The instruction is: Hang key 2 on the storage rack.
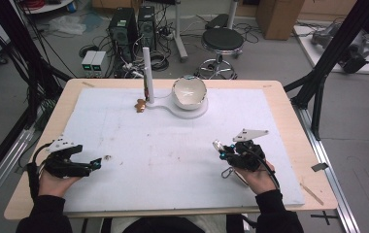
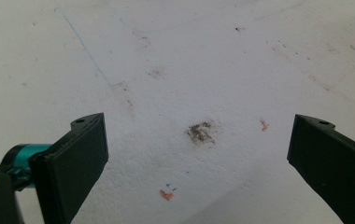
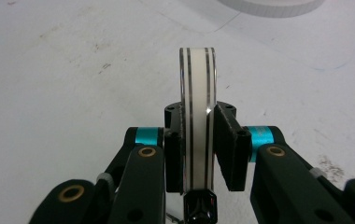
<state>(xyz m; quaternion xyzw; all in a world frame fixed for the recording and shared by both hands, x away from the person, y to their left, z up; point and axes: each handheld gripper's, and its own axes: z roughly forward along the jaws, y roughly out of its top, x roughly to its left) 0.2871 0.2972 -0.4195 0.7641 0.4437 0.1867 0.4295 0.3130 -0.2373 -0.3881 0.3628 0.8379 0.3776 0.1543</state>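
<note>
Seen from above, a person sits at the near edge of a table covered by a white mat (image 1: pixel 182 145), holding a black two-jaw gripper in each hand.

Nearest, at the person's right, the right gripper (image 1: pixel 220 149) is clamped on a flat white disc with thin dark stripes (image 3: pixel 197 116). In the right gripper view the disc stands on edge between the two black pads, which press against its two flat faces, and its rim rises above the jaw tips. A dark glossy knob sits at the disc's lower end. In the high view a small metal clip (image 1: pixel 227 172) hangs below this gripper, just above the mat.

At the person's left, the left gripper (image 1: pixel 96 164) lies low over the mat with its jaws spread wide apart and nothing between them. In the left gripper view the open jaws frame bare mat with a dark smudge (image 2: pixel 200 132) and small orange marks.

Farther back, near the table's far edge, a white bowl (image 1: pixel 189 92) rests on a round white base (image 1: pixel 199 110). Just left of it a white upright post (image 1: pixel 147 73) stands, with a small brown object (image 1: pixel 140 105) at its foot.
</note>
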